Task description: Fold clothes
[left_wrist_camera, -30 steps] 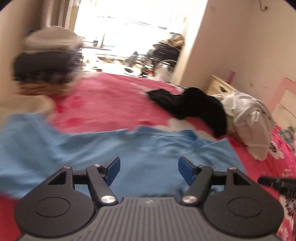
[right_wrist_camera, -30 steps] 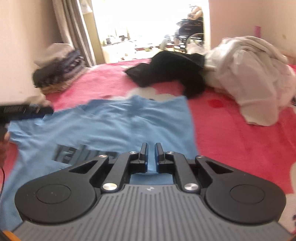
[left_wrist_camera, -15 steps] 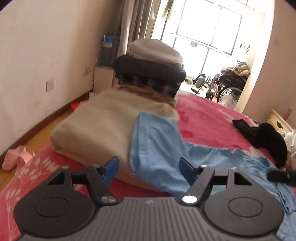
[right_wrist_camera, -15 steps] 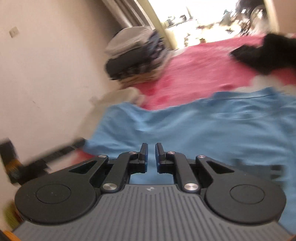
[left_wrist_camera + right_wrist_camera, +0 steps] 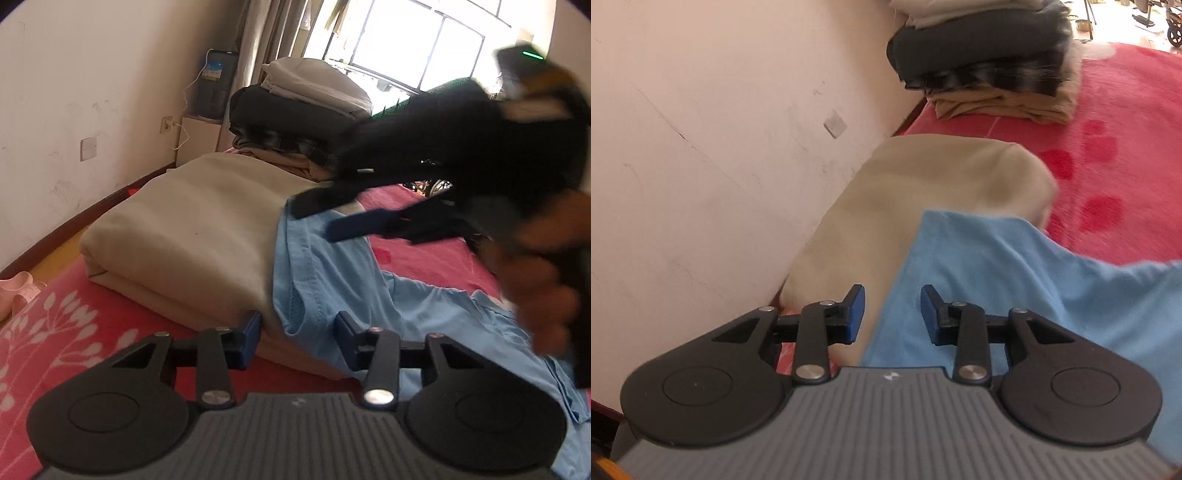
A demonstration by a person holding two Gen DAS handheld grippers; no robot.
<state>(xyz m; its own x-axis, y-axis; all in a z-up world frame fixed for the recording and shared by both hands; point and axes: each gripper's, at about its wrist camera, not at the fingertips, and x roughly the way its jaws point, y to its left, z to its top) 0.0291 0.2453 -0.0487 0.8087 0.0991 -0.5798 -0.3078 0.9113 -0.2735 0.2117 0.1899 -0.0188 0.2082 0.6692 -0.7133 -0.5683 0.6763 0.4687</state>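
A light blue shirt [image 5: 332, 280] is spread on the red bedspread [image 5: 74, 325], with one end draped up over a folded beige blanket [image 5: 192, 236]. My left gripper [image 5: 298, 338] is low at the shirt's near rolled edge. Its jaws are closing, with that edge between the pads, and a gap still shows on both sides. My right gripper [image 5: 332, 214], held by a hand [image 5: 535, 277], reaches in over the shirt's far corner. In the right wrist view the right gripper [image 5: 892, 314] hovers over the blue shirt [image 5: 997, 280], its jaws opening astride the shirt's side edge and gripping nothing.
A stack of folded clothes [image 5: 295, 110] stands behind the blanket, near the curtain. The wall [image 5: 701, 147] runs close along the blanket's left side. Pink slippers [image 5: 18, 291] lie on the floor at far left. Red bedspread [image 5: 1126, 147] stretches to the right.
The right gripper swung left from the shirt's middle to its corner on the beige blanket, and its shut jaws parted. The left gripper's jaws narrowed around the shirt's edge.
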